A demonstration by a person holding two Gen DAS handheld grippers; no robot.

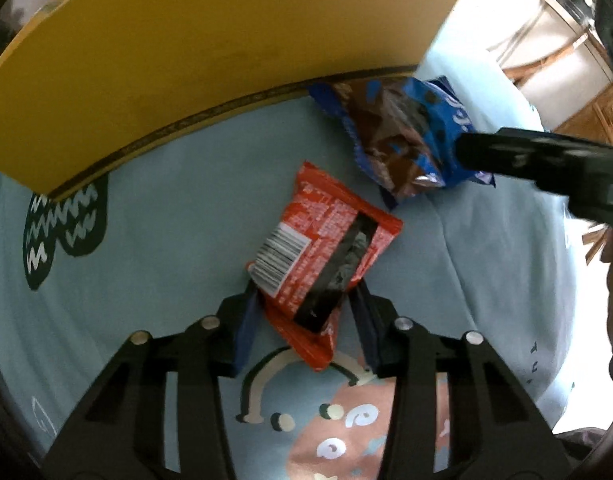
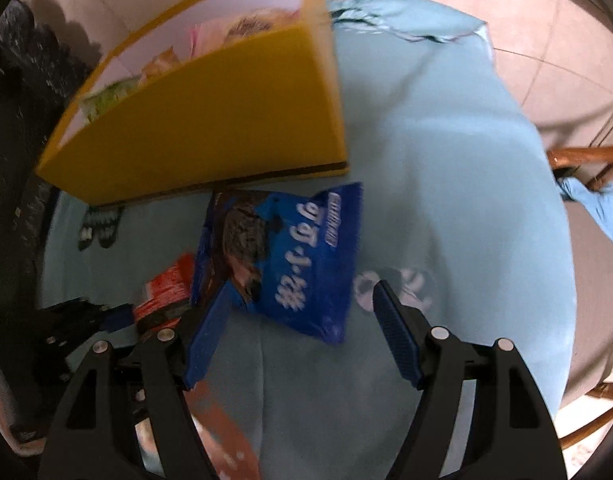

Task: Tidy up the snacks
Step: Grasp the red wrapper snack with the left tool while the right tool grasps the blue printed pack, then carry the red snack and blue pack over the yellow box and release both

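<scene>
Fingers (image 1: 246, 312) of left gripper (image 1: 304, 300) are seen closed on red snack packet (image 1: 322, 248), pads pressed on its two sides. Packet lies on light blue printed cloth (image 1: 166, 220), barcode side up. Fingers (image 2: 394, 332) of right gripper (image 2: 302, 320) are held apart, nothing gripped; blue cookie bag (image 2: 302, 256) lies just beyond them, its lower part between tips. Bag is found just beside front wall of yellow box (image 2: 210, 128), near red packet. Some packets are seen inside box, blurred.
</scene>
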